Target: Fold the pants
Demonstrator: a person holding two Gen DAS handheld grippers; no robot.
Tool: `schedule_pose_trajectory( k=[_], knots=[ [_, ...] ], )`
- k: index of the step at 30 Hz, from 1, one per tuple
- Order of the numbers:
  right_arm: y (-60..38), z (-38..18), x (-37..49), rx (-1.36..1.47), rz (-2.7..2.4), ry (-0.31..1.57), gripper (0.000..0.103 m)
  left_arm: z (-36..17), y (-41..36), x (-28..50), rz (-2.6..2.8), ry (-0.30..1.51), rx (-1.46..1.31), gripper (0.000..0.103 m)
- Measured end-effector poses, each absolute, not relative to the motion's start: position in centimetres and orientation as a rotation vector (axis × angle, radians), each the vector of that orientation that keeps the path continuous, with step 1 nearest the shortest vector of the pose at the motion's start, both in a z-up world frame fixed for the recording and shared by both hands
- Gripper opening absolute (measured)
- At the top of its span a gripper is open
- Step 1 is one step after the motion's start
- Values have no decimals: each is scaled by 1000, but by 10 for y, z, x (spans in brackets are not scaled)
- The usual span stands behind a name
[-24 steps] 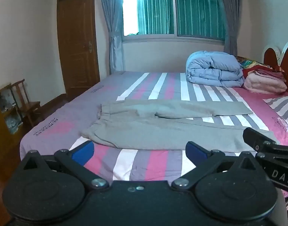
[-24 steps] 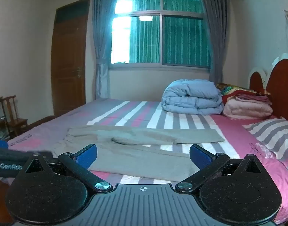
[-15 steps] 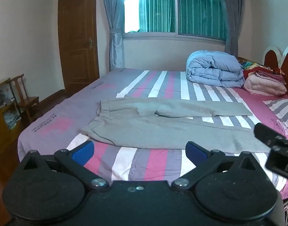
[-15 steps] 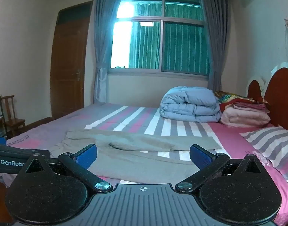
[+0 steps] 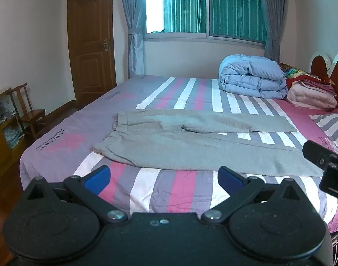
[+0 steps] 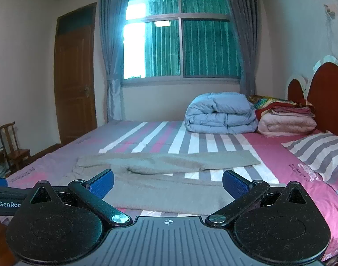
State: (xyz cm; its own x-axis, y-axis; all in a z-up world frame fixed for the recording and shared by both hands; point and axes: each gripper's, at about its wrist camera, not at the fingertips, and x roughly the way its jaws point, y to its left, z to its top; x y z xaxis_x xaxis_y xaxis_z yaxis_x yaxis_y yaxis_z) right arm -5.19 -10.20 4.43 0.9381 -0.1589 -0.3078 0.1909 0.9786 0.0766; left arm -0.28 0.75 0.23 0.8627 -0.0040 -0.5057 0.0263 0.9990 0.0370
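Grey pants (image 5: 191, 141) lie spread flat on the striped bed (image 5: 169, 186), waistband to the left, both legs running right, the far leg creased. They also show in the right wrist view (image 6: 164, 177). My left gripper (image 5: 164, 177) is open and empty, hovering short of the bed's near edge, below the pants. My right gripper (image 6: 167, 182) is open and empty, also short of the pants. The right gripper's body shows at the right edge of the left wrist view (image 5: 323, 161).
A rolled light blue duvet (image 5: 253, 76) and a stack of folded blankets (image 5: 310, 90) sit at the far right by the red headboard (image 6: 326, 97). A striped pillow (image 6: 319, 153) lies right. A wooden chair (image 5: 27, 108) and a shelf (image 5: 0, 128) stand left of the bed.
Both grippers have tilted up and drawn back slightly; the pants sit lower in both views. The right gripper's body has shifted right in the left wrist view. The pants have not moved.
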Motion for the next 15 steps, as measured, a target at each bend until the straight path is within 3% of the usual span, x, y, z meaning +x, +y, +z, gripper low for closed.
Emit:
schedule_pose_trajectory(
  k=[15],
  knots=[
    [-101, 44, -49, 92, -184, 313, 103, 6, 3, -5, -2, 519, 32, 97]
  ],
)
